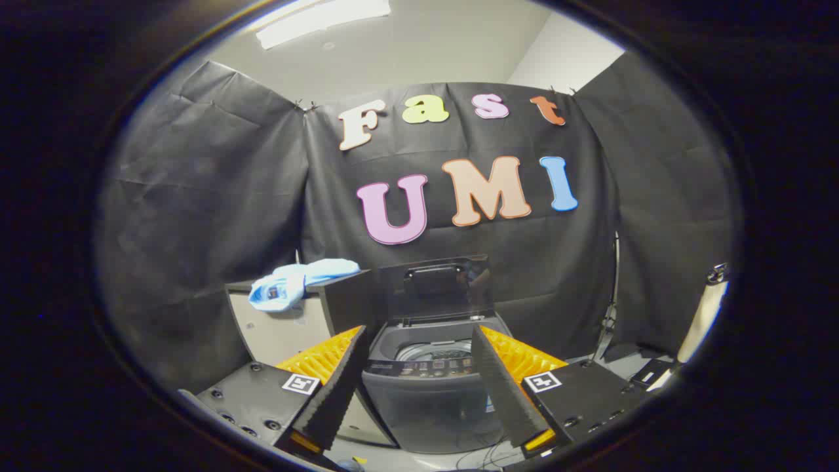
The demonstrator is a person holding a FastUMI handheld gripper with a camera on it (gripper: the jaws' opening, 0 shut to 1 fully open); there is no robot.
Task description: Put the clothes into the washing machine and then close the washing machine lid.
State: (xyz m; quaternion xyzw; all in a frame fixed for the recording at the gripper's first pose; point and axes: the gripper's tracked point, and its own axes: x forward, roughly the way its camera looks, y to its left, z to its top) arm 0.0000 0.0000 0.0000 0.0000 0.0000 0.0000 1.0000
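Tongs (416, 367) spread wide and empty, washer (432, 387) dead ahead with lid (438, 287) up, blue clothes (295, 283) on the cabinet (282, 328) far left, so swing left and pinch a thick fold.

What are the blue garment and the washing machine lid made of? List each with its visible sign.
Blue garment: soft woven or knit fabric, matte; it slumps in folds over the box edge.
Washing machine lid: probably dark glossy plastic or tinted glass; it stands open and shows faint reflections.
The gripper is open, its fingers framing the machine ahead.
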